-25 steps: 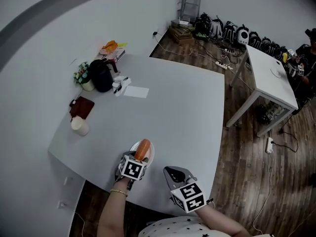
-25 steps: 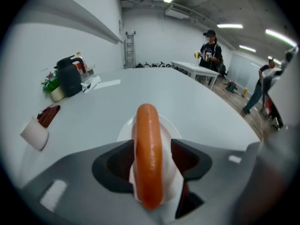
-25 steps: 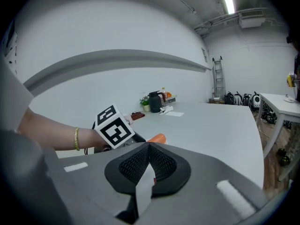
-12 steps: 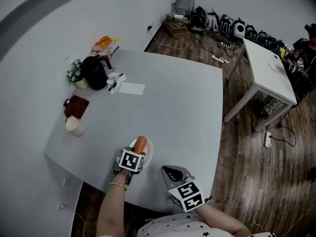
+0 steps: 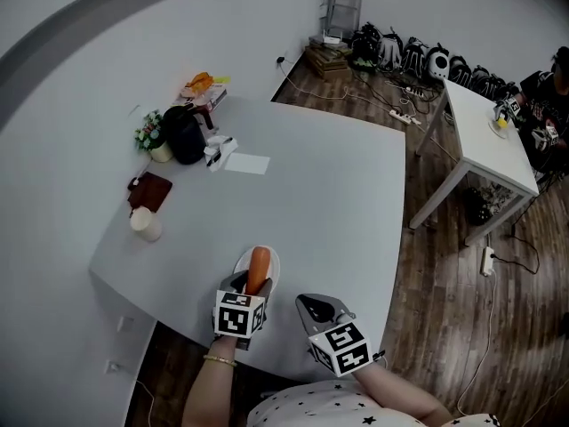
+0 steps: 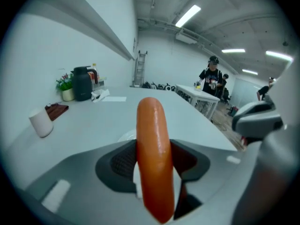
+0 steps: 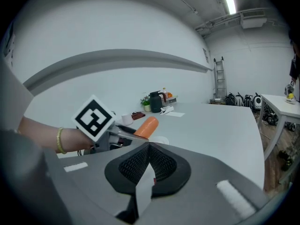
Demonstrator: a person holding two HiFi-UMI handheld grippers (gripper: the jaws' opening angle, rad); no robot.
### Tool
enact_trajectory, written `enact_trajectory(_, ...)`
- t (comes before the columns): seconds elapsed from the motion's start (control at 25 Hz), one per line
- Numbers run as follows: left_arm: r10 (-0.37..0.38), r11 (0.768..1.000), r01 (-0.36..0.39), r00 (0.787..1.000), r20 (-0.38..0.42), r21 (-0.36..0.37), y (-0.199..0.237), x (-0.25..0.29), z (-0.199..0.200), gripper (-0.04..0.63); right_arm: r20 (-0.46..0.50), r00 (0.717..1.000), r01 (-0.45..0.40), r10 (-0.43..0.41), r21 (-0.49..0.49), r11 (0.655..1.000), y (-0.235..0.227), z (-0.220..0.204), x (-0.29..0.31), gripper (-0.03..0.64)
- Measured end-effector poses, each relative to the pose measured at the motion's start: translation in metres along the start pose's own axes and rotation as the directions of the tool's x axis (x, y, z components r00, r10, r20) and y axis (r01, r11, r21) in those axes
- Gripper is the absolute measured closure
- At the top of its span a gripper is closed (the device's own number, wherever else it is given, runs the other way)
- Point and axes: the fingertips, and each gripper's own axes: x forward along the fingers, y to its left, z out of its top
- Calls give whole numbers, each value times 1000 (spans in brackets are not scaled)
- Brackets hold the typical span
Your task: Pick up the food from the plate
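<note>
Clamping sausage (image 6: 151, 139), left gripper (image 5: 247, 285) by table (image 5: 338, 203) edge (broad open surface ahead)

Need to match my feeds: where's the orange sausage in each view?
Head view: orange sausage bottom centre, over the round white plate.
Left gripper view: sausage centre, between its fingers.
Right gripper view: sausage left of centre, mid-height.
Shared landmark: dark jug by the wall.

One glossy orange sausage (image 5: 258, 269) and one round white plate (image 5: 272, 263) are counted. Two grey tools are seen: the left tool (image 5: 252, 282) and the right tool (image 5: 308, 306). Two surfaces are counted, one large grey surface (image 5: 338, 194) and one smaller white surface (image 5: 489, 140). On the grey one are found one black jug (image 5: 184, 136), one white cup (image 5: 144, 224), one flat brown pouch (image 5: 148, 192), one white paper sheet (image 5: 245, 165) and one small potted plant (image 5: 151, 138).
</note>
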Motion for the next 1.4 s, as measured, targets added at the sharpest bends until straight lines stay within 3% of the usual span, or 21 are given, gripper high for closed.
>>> enact_trajectory(0.24,70,997,-59,973,218,-58,-39,-66,18,380,41,999,18,-18,0,1000,-5,6,-13,618)
enact_trajectory(0.44,112,990,-79,946,306,-118,-61,-101,14,380,86,996,36,-36,0,999,-5,9,-26,618)
enact_trajectory(1.0,141,985,-95,926,351,-145,-71,-122,15,380,123,992,15,-12,-23,1000,7,15,-35,618)
enact_trajectory(1.4,137,987,-96,926,353,-132,-71,-121,21,380,129,991,25,-21,-23,999,8,17,-35,618)
